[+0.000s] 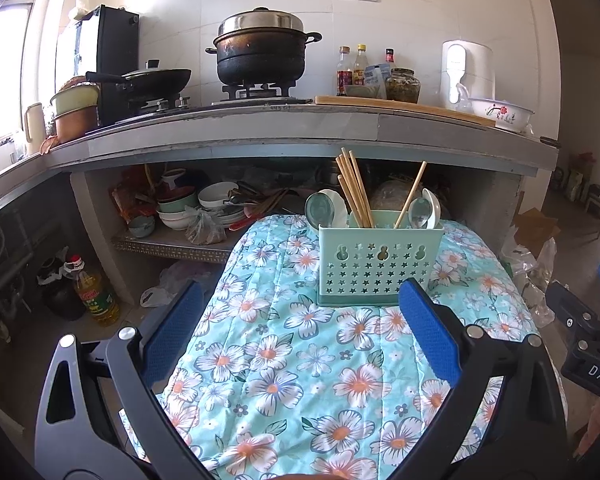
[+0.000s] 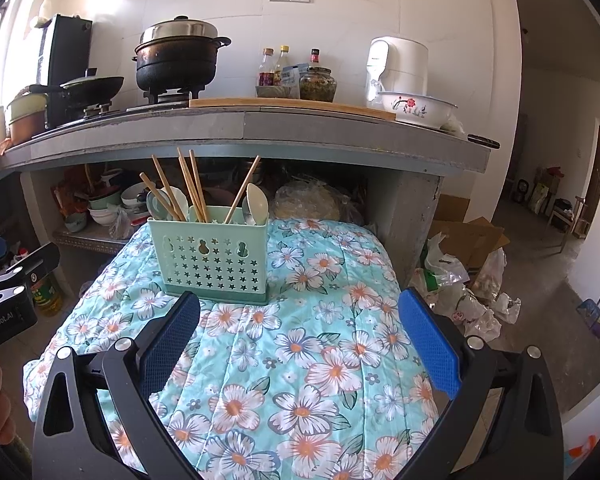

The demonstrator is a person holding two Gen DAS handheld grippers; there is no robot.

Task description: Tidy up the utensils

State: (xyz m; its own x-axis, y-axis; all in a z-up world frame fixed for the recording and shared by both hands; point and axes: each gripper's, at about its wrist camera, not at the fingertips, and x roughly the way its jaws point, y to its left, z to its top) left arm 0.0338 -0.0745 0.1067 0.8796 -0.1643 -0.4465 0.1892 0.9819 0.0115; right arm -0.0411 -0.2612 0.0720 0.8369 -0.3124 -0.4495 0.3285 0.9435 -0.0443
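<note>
A mint-green perforated utensil holder (image 1: 378, 264) (image 2: 211, 258) stands upright on the floral cloth (image 1: 300, 360) (image 2: 300, 360). It holds several wooden chopsticks (image 1: 354, 188) (image 2: 188, 190) and white spoons (image 1: 326, 208) (image 2: 256, 204). My left gripper (image 1: 300, 320) is open and empty, just in front of the holder. My right gripper (image 2: 300, 328) is open and empty, in front of and to the right of the holder. The right gripper's body shows at the left wrist view's right edge (image 1: 588, 336). The left gripper's body shows at the right wrist view's left edge (image 2: 8, 300).
Behind the cloth-covered surface runs a kitchen counter (image 1: 300, 132) (image 2: 260, 128) with a pot (image 1: 260, 52), a wok (image 1: 152, 80), bottles (image 1: 360, 68) and a white bowl (image 2: 416, 108). A shelf of dishes (image 1: 204, 208) sits under it. Bags and cardboard (image 2: 468, 272) lie on the floor to the right.
</note>
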